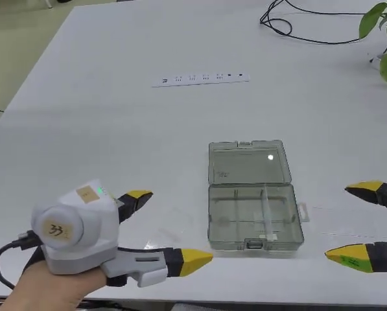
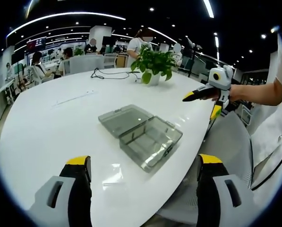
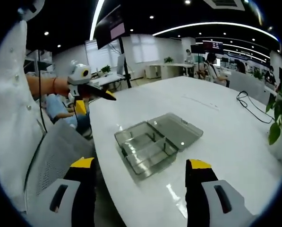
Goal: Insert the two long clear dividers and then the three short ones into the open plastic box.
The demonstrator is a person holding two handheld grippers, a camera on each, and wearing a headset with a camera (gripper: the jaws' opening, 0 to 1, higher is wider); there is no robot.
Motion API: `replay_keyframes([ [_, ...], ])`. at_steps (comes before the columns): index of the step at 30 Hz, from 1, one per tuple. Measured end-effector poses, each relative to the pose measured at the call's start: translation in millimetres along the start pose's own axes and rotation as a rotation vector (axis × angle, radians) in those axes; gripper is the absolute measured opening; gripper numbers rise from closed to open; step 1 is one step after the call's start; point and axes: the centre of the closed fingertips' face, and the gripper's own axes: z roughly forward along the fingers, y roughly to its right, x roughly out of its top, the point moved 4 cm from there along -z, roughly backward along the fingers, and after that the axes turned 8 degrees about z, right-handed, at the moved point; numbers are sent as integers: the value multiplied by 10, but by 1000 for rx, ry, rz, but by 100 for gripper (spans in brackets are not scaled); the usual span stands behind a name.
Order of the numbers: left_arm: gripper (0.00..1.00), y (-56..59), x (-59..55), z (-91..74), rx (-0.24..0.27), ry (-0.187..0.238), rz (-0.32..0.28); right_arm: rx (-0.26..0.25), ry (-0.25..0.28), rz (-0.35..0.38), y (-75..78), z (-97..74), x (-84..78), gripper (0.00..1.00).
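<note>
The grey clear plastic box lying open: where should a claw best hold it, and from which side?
On the grey clear plastic box, probably the tray's right wall, with the right claw coming from its right. The flat lid blocks the far side; this wall stands upright, facing that claw.

Bright, even light falls from above on the white table (image 1: 115,129) in the head view. Shadows are faint: a soft grey smear beneath the left gripper (image 1: 180,225) and a thin edge along the plastic box (image 1: 255,217). Ahead of the jaws, the box's open lid (image 1: 248,162) carries one small white glare spot. This view is sharp, with little distortion.

Both gripper views darken toward the ceiling, where strip lights (image 2: 60,15) and round downlights (image 2: 151,9) burn out to white. The fisheye bends the strips and the table edge into arcs. Pale reflections sheen the glossy tabletop between the left gripper's jaws, and likewise between the jaws of the right gripper (image 3: 140,163). The far room looks soft.
</note>
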Motion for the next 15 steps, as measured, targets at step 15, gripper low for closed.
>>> replay_keyframes([
  [15, 79, -203, -458, 155, 68, -228, -43, 15, -3, -15, 54, 25, -198, 78],
])
